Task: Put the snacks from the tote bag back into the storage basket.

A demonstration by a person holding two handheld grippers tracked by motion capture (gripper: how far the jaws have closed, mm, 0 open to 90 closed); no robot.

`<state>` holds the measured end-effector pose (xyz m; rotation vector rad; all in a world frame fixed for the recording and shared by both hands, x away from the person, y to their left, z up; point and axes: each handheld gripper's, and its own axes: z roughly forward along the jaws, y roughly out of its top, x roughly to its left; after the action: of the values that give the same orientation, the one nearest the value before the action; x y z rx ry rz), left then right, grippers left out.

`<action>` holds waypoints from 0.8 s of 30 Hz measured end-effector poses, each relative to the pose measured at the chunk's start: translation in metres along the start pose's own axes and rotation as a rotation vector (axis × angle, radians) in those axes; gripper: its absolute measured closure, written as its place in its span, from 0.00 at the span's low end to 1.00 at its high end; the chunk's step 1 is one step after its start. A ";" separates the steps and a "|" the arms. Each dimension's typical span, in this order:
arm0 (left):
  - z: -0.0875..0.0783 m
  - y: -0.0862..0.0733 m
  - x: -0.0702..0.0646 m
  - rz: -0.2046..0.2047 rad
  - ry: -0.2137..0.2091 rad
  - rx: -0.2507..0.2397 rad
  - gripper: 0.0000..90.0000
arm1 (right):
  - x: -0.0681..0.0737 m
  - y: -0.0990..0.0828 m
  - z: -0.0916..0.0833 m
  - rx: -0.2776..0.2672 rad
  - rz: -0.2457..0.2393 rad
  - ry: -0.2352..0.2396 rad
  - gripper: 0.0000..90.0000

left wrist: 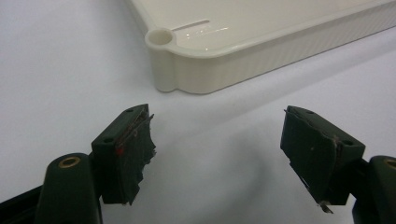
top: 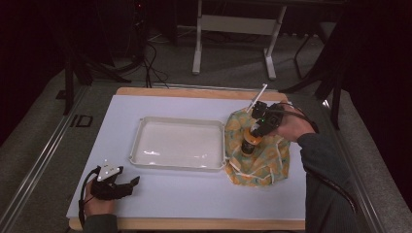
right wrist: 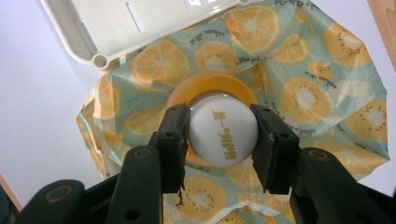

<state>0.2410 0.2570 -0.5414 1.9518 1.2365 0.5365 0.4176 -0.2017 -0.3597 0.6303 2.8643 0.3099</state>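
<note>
- Tabletop (top: 194, 224): its wooden edge shows nearer the person than the left jaws, and again beyond the right jaws.
- White sheet (top: 194, 194): covers the tabletop, lying under and between the left jaws and around the right jaws.
- White stick (top: 257, 97): slanted, just beyond the right jaws, at the sheet's far edge.
- Metal rail (top: 39, 160): runs beside the tabletop, outside the left jaws.
- "ID" mark (top: 81, 121): on the ledge beyond the left jaws.
- Grey floor (top: 228, 63): well beyond both jaws.
- White desk frame (top: 233, 24): stands on the floor, far past the jaws.
- Black cables (top: 150, 63): trail over the floor, far beyond the left jaws.
</note>
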 end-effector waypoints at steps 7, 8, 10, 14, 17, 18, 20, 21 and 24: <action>0.000 0.000 0.000 0.001 0.001 0.000 0.28 | 0.003 -0.002 -0.002 0.002 -0.019 0.005 0.65; 0.000 0.000 0.000 0.002 0.001 0.001 0.28 | 0.003 -0.002 -0.003 -0.001 -0.023 0.004 0.65; 0.000 0.000 0.000 0.001 0.001 0.001 0.28 | 0.004 -0.002 -0.005 0.000 -0.028 -0.002 0.65; 0.000 0.000 0.000 0.001 0.001 0.001 0.28 | 0.005 -0.002 -0.010 -0.004 -0.034 -0.012 0.65; 0.000 0.000 0.000 0.001 0.001 0.001 0.28 | 0.005 -0.001 -0.013 -0.005 -0.036 -0.021 0.65; 0.000 0.000 0.000 0.001 0.002 0.001 0.28 | 0.005 -0.001 -0.014 -0.006 -0.039 -0.024 0.65; 0.000 0.000 0.000 0.001 0.001 0.002 0.28 | 0.005 -0.001 -0.017 -0.008 -0.041 -0.029 0.65; 0.000 0.000 0.000 0.001 0.001 0.002 0.28 | 0.005 -0.001 -0.018 -0.010 -0.046 -0.033 0.65; 0.000 0.000 0.000 0.002 0.002 0.002 0.28 | 0.005 -0.001 -0.021 -0.014 -0.048 -0.044 0.65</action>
<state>0.2411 0.2570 -0.5414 1.9544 1.2369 0.5381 0.4083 -0.2042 -0.3406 0.5578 2.8277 0.3038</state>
